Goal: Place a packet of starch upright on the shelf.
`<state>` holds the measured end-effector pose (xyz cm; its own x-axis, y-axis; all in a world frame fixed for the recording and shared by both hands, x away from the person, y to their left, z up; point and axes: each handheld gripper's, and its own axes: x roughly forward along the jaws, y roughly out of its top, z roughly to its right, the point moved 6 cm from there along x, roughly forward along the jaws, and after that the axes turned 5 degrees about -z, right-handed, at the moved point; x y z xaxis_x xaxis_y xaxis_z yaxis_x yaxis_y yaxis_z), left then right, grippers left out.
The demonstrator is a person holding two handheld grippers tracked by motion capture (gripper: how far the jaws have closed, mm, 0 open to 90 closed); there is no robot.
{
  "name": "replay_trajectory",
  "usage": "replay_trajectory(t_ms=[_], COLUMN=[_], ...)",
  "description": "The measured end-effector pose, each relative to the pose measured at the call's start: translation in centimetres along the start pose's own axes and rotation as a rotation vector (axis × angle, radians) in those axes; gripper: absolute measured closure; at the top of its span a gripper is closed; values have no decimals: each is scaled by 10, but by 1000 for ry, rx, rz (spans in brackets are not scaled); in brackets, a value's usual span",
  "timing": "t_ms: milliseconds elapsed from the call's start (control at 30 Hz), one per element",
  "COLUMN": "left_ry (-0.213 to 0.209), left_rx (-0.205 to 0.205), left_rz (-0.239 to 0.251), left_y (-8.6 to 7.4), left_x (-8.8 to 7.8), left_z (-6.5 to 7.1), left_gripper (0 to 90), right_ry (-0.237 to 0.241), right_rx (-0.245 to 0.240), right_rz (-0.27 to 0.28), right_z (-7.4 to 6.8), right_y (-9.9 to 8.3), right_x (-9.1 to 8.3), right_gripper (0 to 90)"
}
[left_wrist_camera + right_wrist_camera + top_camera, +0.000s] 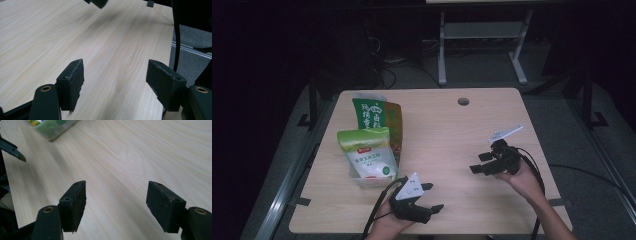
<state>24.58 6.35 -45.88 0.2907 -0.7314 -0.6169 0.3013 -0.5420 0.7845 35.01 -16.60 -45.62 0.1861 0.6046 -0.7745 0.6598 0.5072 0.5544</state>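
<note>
Right now both grippers hang over bare tabletop (447, 135), each with its 2 jaws spread wide and empty: left gripper (433, 197) near the front edge, right gripper (477, 163) well apart. Just beside the left one lies the white-and-green bag (368, 156), overlapping 2 more packets (382, 116).

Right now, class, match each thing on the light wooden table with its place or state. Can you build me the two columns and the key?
1. white-and-green food bag
2. dark green bag
3. round hole in the tabletop
4. right gripper

A. far edge, right of middle
B. jaws open, nothing between
C. behind the front bag
D. front of the left-side pile

Pairs: 1-D, 2-C, 3-A, 4-B
</note>
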Motion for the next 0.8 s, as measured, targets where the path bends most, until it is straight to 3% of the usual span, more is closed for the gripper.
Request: replay_trajectory(t_ms=[333,800], left_ry=[9,10], left_rx=[-1,-12], left_rz=[2,-10], left_y=[0,-3], left_x=[0,0], left_z=[-3,-6], left_gripper=[297,288], right_ry=[-2,-4], right_rx=[44,68], right_rz=[9,29], right_z=[9,6], right_y=[-26,-57], right_x=[-1,-4], right_gripper=[307,299])
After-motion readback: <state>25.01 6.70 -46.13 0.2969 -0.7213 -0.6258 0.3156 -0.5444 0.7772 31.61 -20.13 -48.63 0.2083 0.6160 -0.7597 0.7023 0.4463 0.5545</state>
